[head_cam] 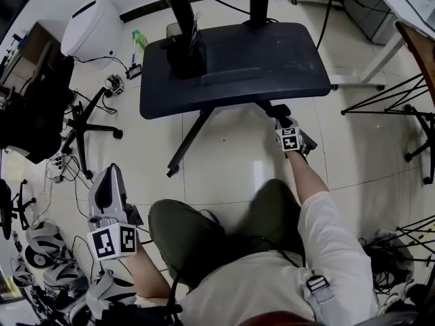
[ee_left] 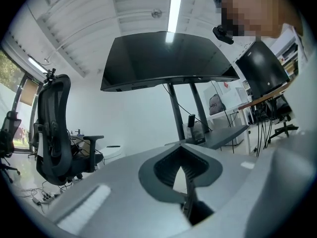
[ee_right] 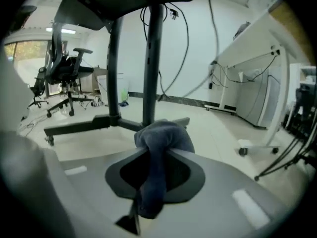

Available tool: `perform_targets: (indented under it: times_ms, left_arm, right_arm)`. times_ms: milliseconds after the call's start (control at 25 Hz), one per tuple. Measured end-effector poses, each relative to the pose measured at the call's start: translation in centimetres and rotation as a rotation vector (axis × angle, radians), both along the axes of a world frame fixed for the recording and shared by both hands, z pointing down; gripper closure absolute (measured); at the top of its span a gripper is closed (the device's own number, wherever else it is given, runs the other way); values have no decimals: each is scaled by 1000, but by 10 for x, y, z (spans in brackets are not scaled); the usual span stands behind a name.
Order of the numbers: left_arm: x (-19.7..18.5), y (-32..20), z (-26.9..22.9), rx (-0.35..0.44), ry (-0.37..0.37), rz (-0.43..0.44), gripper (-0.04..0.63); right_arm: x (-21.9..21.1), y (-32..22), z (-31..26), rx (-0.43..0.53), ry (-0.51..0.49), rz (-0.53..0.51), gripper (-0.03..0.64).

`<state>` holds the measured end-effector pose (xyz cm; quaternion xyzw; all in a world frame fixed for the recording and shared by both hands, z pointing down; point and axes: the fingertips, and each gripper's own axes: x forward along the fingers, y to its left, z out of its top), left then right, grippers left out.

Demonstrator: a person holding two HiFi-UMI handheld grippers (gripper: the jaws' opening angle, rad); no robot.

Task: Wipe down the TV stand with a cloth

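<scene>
A glossy pale tiled floor [head_cam: 231, 168] spreads beneath me. To my left a black mesh office chair [ee_left: 52, 128] stands on its wheeled base, with a bright window [ee_right: 29, 49] behind it. A long strip light [ee_left: 174, 9] glows on the white panelled ceiling [ee_left: 99, 14]. At my right a white-framed table [ee_right: 257, 48] stands before a plain white wall [ee_right: 198, 58].

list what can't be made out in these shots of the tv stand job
- Head view: the cloth is hidden under the right gripper; only the right gripper view shows it clamped.
- Head view: the screen is cut off by the top edge; only its posts show.
- Head view: dust on the stand's shelf is too small and dark to tell.
</scene>
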<state>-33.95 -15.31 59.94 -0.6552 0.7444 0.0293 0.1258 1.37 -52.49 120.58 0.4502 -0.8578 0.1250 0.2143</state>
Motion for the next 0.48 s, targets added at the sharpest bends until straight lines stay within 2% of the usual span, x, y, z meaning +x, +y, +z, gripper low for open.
perform_targets:
  times_ms: [80, 160, 280, 360, 480]
  left_arm:
    - [4, -6, 2, 11, 18, 13, 584]
    - [12, -10, 4, 11, 28, 37, 584]
    - [21, -13, 5, 6, 30, 66, 584]
    - [26, -13, 3, 8, 27, 73, 584]
    - [31, -12, 3, 7, 30, 71, 584]
  right_arm:
    - [60, 29, 10, 1, 32, 51, 555]
    - [117, 59, 3, 30, 21, 123, 555]
    - [181, 92, 36, -36, 52, 195, 555]
    - [192, 99, 41, -55, 58, 203, 555]
    - [173, 92, 22, -28, 21, 193, 555]
